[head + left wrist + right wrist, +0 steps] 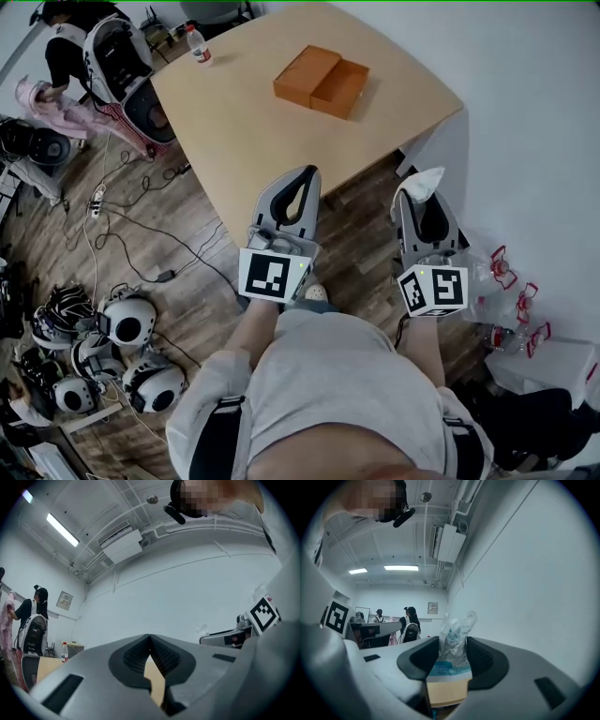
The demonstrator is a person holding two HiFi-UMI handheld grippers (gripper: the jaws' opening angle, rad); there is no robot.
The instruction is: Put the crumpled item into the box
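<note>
— Brown plank flooring (122, 220) is spreading under everything, with black cables (141, 234) trailing over it and white-and-black helmets (127, 323) lying in a cluster at the lower left. What is standing on the light wooden table (234, 131)?

— An orange cardboard box (298, 89) is sitting open towards the far side, its two halves lying side by side and touching. A clear plastic bottle with a red cap (198, 45) is standing upright at the far left corner, well apart from the box.

— And where is the crumpled thing?

— The crumpled clear plastic wrapper with blue print (454, 639) is sticking up from between the jaws of the right gripper (420, 195). The pads are pressing on it from both sides, so that claw is gripping the wrapper. It is hovering off the table's near right corner, beside the white wall (525, 122) and well apart from the box.

— Is the left gripper (307, 173) carrying anything?

— Nothing. Its jaws are meeting at the tips, leaving only a narrow slit below them, so it is closed and empty. It is hanging at the table's near edge.

— Anyone else around?

— A person in dark clothes (66, 42) is standing at the far left, beyond the table. Small red-and-clear objects (511, 281) are lying on the floor at the right; I cannot tell what they are.
</note>
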